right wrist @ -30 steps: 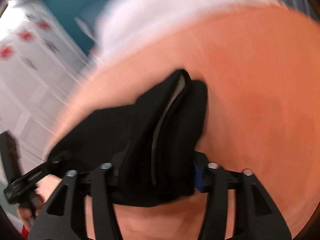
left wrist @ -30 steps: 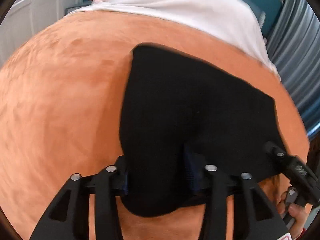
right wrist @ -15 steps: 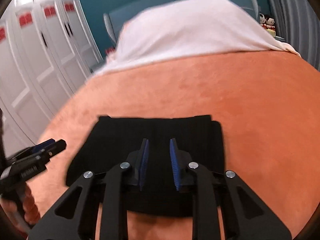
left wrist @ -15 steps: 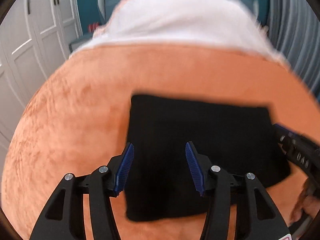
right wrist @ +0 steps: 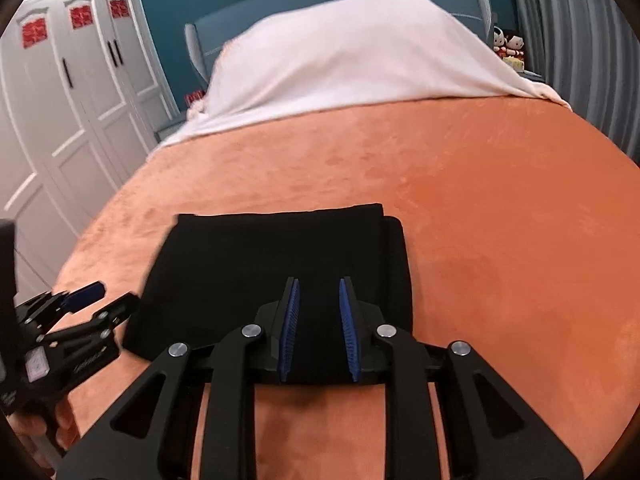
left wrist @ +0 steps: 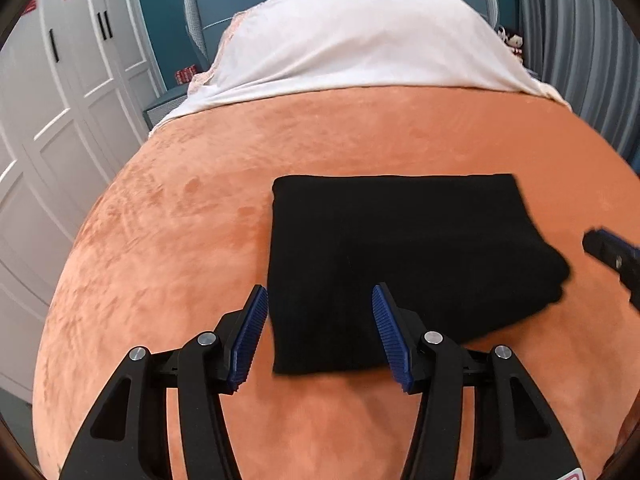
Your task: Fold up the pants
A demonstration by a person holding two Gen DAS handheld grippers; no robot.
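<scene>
The black pants lie folded into a flat rectangle on the orange bedspread. My left gripper is open and empty, raised above the pants' near left corner. My right gripper is open with a narrow gap and empty, raised over the near right part of the pants. The right gripper's tip shows at the right edge of the left wrist view. The left gripper shows at the left of the right wrist view.
A white sheet covers the pillows at the head of the bed. White wardrobe doors stand to the left. A grey curtain hangs to the right. Small dolls sit beside the headboard.
Both grippers let go of the pants, opened and pulled back and up. The pants went from held and bunched to lying flat on the bedspread.
</scene>
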